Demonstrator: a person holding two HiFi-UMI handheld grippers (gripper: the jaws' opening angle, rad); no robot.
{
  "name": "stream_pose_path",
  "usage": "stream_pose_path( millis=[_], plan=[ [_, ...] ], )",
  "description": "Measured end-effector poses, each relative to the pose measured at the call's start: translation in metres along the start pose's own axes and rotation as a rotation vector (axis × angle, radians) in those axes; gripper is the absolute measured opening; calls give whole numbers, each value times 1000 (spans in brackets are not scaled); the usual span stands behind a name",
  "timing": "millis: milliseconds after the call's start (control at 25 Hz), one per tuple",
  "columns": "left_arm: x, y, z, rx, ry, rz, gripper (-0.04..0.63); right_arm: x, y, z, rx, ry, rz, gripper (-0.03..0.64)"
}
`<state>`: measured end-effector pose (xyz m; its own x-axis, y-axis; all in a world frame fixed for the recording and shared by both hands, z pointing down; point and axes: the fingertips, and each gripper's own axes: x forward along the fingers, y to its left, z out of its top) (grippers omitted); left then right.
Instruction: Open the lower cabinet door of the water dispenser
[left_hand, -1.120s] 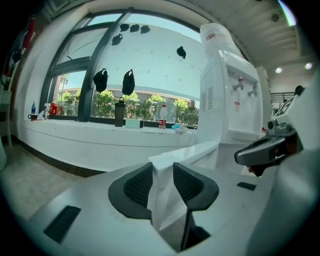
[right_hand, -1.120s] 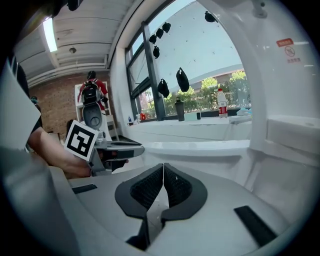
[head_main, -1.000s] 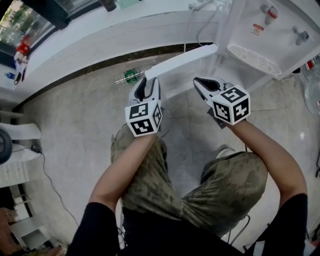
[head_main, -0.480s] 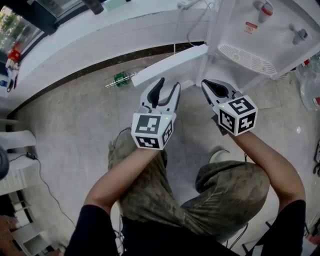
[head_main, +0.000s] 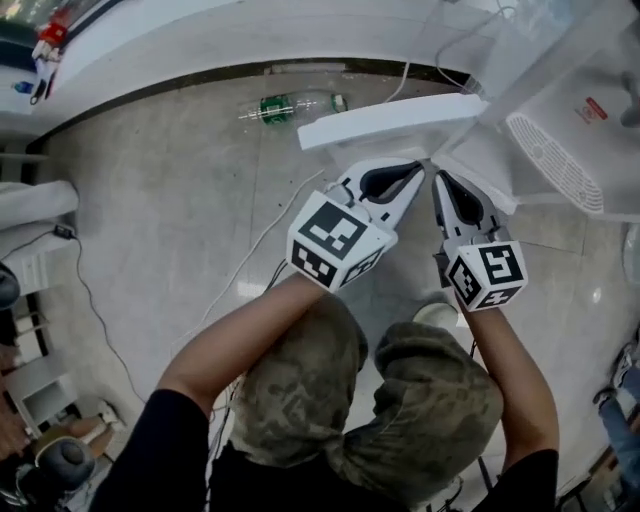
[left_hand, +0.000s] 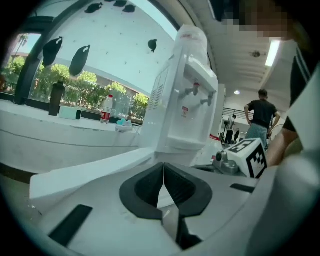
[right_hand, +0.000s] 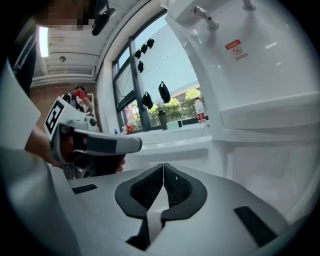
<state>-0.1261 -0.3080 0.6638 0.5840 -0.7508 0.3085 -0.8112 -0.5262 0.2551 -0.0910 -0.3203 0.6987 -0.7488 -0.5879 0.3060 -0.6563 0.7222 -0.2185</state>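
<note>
Cabinet door ajar, left claw just closed empty near its edge, right claw together

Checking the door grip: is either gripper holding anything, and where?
Nothing is held: left gripper, its jaws just closed, and right gripper are both shut empty.

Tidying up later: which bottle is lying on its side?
The green-labelled bottle on the floor; the red-labelled bottle stands upright on the ledge.

Right claw closed — empty, water dispenser ahead, left claw alongside
</note>
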Motion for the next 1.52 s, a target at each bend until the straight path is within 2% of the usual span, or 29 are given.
stream_pose_path(
  millis=[160, 320, 440, 520, 640, 720, 880, 1080, 1200, 1360, 1520],
  plan=[
    [-36, 9, 2, -60, 2, 18, 8, -11, 44, -23, -84, 104, 69, 0],
    [-94, 8, 1, -249, 26, 81, 8, -39, 82, -42, -179, 235, 145, 0],
    [-131, -22, -7, -231, 87, 78, 8, -87, 93, -48, -117, 314, 128, 0],
    [-157, -39, -9, -220, 131, 76, 8, -120, 101, -41, -122, 353, 101, 0],
    [-196, -59, -1, -225, 185, 78, 8, -168, 119, -27, -289, 440, 92, 0],
    [-224, -69, 13, -221, 212, 82, 8, -195, 132, -12, -334, 481, 81, -1],
    [-287, -90, 66, -236, 205, 102, 8, -234, 168, 44, -223, 472, 23, 0],
    [-367, -114, 151, -260, 134, 104, 8, -264, 246, 147, -165, 391, -2, 0],
    [-407, -124, 209, -238, 67, 91, 8, -273, 288, 214, -105, 320, -32, 0],
    [-454, -160, 275, -174, 25, 52, 8, -313, 330, 295, -9, 238, -116, 0],
    [-500, -195, 339, -114, -20, 1, 8, -361, 364, 366, -2, 166, -197, 0]
  ],
)
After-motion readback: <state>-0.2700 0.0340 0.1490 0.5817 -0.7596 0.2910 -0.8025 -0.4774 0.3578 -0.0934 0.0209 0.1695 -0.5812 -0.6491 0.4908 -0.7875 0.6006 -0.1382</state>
